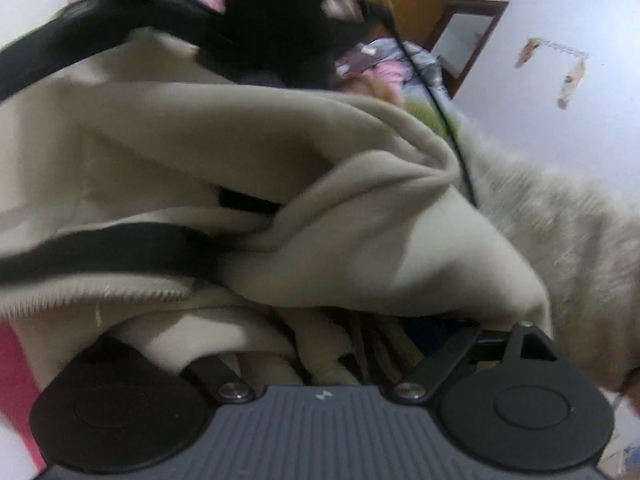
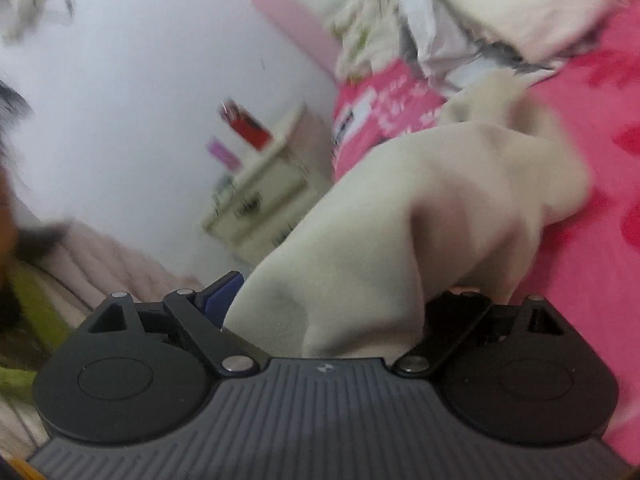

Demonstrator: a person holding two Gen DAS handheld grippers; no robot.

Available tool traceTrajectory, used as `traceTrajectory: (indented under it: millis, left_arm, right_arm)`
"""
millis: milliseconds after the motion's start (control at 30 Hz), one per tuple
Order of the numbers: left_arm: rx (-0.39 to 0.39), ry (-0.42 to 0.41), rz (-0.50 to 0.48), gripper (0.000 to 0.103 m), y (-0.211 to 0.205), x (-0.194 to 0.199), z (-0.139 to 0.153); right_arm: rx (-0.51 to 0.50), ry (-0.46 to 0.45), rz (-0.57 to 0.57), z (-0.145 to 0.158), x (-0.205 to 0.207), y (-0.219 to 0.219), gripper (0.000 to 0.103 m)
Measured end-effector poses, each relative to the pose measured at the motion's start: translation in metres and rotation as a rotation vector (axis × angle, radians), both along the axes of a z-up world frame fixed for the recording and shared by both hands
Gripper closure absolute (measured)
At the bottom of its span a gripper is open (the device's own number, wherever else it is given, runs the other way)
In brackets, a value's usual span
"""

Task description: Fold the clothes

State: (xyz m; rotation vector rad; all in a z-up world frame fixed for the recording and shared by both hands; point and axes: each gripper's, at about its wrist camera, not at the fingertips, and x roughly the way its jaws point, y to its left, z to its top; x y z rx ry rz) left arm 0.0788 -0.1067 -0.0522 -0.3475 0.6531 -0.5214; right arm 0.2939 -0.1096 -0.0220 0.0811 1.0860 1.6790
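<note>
Left wrist view: a cream garment with a black stripe lies bunched directly ahead of the left gripper, its folds spilling down over the linkage arms. The fingers are buried under cloth; the linkage stands wide, yet whether the jaws press on the fabric cannot be told. A fluffy pale cover lies to the right.

Right wrist view, blurred: the same cream fabric sits between the spread arms of the right gripper, trailing away onto a pink bed. A blue finger pad shows at the left, beside the cloth. Jaws stand wide; grip cannot be confirmed.
</note>
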Motion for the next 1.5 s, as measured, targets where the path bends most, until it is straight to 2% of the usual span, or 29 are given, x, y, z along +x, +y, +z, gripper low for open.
traceTrajectory:
  millis: [33, 167, 233, 333, 433, 567, 633, 733, 800, 867, 1000, 1067, 1133, 1233, 1300, 1367, 1400, 1500]
  left_arm:
    - [0.004, 0.005, -0.005, 0.015, 0.000, 0.002, -0.003]
    - [0.008, 0.024, -0.025, 0.015, 0.002, 0.002, -0.011]
    - [-0.005, 0.044, -0.037, 0.015, 0.007, -0.003, -0.015]
    - [-0.028, 0.057, -0.065, 0.015, 0.020, -0.016, -0.019]
    - [-0.032, 0.034, -0.089, 0.014, 0.042, -0.036, -0.018]
    - [-0.044, -0.008, -0.100, 0.011, 0.080, -0.071, -0.017]
    - [-0.054, -0.024, -0.077, 0.011, 0.105, -0.085, -0.015]
    - [-0.051, -0.050, -0.006, 0.011, 0.132, -0.084, -0.006]
    - [-0.037, -0.072, 0.059, 0.011, 0.145, -0.072, 0.003]
    - [-0.006, -0.088, 0.137, 0.011, 0.158, -0.058, 0.013]
    - [0.008, -0.095, 0.282, 0.011, 0.186, -0.012, 0.025]
    - [0.038, -0.110, 0.331, 0.011, 0.195, 0.011, 0.030]
    - [0.085, -0.128, 0.341, 0.011, 0.193, 0.039, 0.034]
    - [0.114, -0.114, 0.320, 0.010, 0.189, 0.080, 0.029]
    - [0.134, -0.070, 0.317, 0.010, 0.184, 0.106, 0.018]
    - [0.186, 0.004, 0.319, 0.011, 0.177, 0.124, 0.004]
    - [0.211, 0.037, 0.320, 0.011, 0.174, 0.129, -0.003]
    - [0.245, 0.071, 0.304, 0.011, 0.168, 0.121, -0.010]
  right_arm:
    - [-0.041, -0.044, -0.008, 0.002, 0.001, 0.007, 0.012]
    - [-0.226, -0.216, -0.234, 0.007, 0.007, -0.011, 0.012]
    - [-0.225, -0.206, -0.403, 0.012, 0.012, -0.052, 0.011]
    - [-0.141, -0.189, -0.700, 0.036, 0.002, -0.137, 0.009]
    - [-0.014, -0.174, -0.961, 0.057, -0.040, -0.227, 0.007]
    - [0.160, -0.126, -1.227, 0.066, -0.131, -0.316, 0.003]
    - [0.239, -0.080, -1.296, 0.057, -0.178, -0.338, 0.003]
    - [0.319, -0.035, -1.330, 0.034, -0.234, -0.335, 0.003]
    - [0.356, -0.002, -1.304, 0.014, -0.268, -0.320, 0.003]
    - [0.381, 0.045, -1.233, -0.003, -0.287, -0.293, 0.003]
    - [0.347, 0.071, -1.063, -0.022, -0.302, -0.226, 0.003]
    - [0.300, 0.079, -0.993, -0.030, -0.304, -0.194, 0.003]
    - [0.218, 0.049, -0.964, -0.037, -0.306, -0.170, 0.003]
    - [0.082, -0.037, -1.022, -0.043, -0.305, -0.149, 0.003]
    - [0.007, -0.099, -1.089, -0.047, -0.302, -0.141, 0.003]
    - [-0.047, -0.137, -1.158, -0.051, -0.295, -0.133, 0.003]
    - [-0.066, -0.154, -1.179, -0.053, -0.291, -0.131, 0.003]
    - [-0.124, -0.220, -1.228, -0.056, -0.279, -0.123, 0.005]
